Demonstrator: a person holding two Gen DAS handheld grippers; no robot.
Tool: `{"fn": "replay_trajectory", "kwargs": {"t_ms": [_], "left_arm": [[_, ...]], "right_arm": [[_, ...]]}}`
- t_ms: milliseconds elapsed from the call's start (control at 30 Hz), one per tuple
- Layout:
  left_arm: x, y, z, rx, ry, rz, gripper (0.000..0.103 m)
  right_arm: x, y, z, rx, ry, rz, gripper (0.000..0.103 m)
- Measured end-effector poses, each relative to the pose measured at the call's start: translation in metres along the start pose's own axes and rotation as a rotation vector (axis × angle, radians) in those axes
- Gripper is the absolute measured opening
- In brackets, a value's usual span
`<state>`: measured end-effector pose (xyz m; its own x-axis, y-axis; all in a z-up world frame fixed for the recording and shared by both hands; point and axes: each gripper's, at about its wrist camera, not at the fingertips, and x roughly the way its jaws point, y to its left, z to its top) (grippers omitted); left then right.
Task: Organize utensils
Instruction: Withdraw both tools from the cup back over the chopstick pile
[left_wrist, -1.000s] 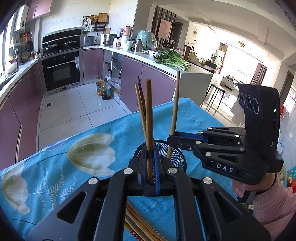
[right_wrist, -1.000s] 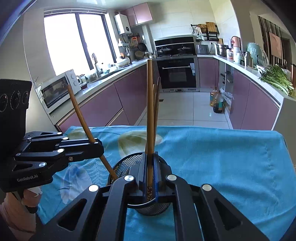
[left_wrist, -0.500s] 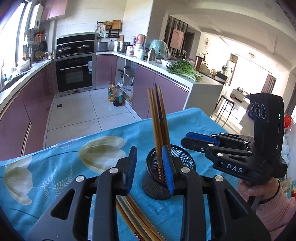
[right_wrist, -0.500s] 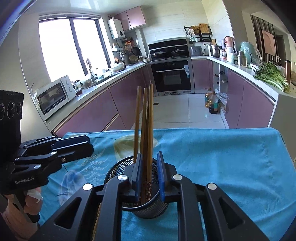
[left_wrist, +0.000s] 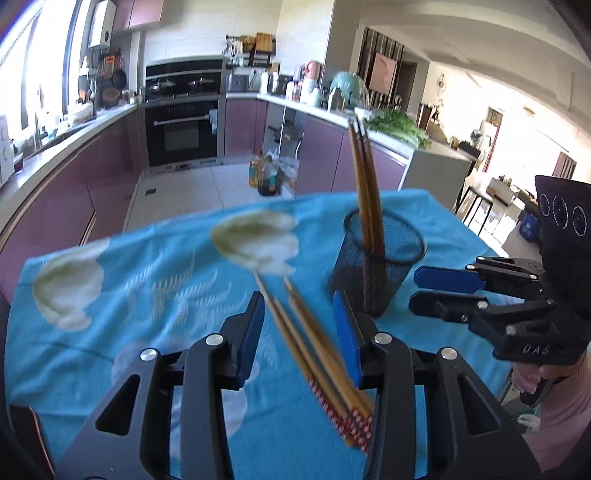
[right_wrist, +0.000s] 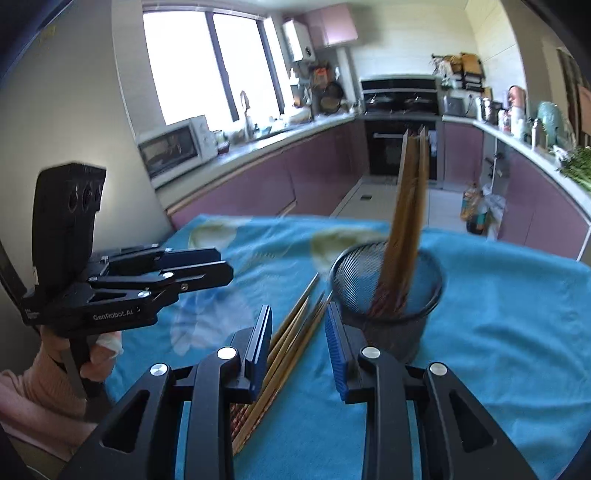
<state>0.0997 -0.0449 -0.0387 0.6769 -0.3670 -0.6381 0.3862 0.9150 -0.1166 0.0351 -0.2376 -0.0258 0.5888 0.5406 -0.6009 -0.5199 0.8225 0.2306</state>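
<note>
A black mesh cup (left_wrist: 380, 266) (right_wrist: 388, 295) stands on the blue cloth with several wooden chopsticks (left_wrist: 365, 184) (right_wrist: 410, 206) upright in it. More loose chopsticks (left_wrist: 314, 350) (right_wrist: 291, 339) lie flat on the cloth in front of the cup. My left gripper (left_wrist: 297, 314) (right_wrist: 223, 264) hovers over the loose ones, its jaws opening with nothing pressed between them. My right gripper (right_wrist: 298, 321) (left_wrist: 415, 290) is just right of the left one and near the cup, its jaws also opening and holding nothing.
The blue flower-print cloth (left_wrist: 147, 295) covers the table; its far edge drops to the kitchen floor. A person's hand in a pink sleeve (left_wrist: 561, 398) holds the right gripper, another hand (right_wrist: 55, 369) the left. Purple cabinets and an oven lie beyond.
Both grippers let go of the chopsticks they held in the cup, opened, and drew back from it. They now hang lower, over the loose chopsticks.
</note>
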Motion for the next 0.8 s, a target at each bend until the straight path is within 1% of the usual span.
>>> {"fn": "replay_trajectory", "kwargs": {"t_ms": [100,267,500,667,800], "left_arm": [[0.009,0.009,-0.02,-0.025,0.054,0.0,0.038],[0.026,0.014,-0.042,-0.049,0.108,0.0,0.038],[0.044,0.011,-0.054,-0.051,0.155,-0.018,0.038],[0.053,0.007,-0.056,-0.048,0.177,-0.025,0.038],[0.059,0.007,-0.056,-0.044,0.188,-0.023,0.038]], "right_arm": [[0.026,0.007,-0.015,0.02,0.081,0.027,0.028],[0.052,0.012,-0.027,0.04,0.152,0.028,0.028],[0.06,0.009,-0.035,0.068,0.18,-0.004,0.027],[0.066,0.005,-0.04,0.089,0.198,-0.026,0.026],[0.061,0.001,-0.042,0.1,0.192,-0.03,0.026]]}}
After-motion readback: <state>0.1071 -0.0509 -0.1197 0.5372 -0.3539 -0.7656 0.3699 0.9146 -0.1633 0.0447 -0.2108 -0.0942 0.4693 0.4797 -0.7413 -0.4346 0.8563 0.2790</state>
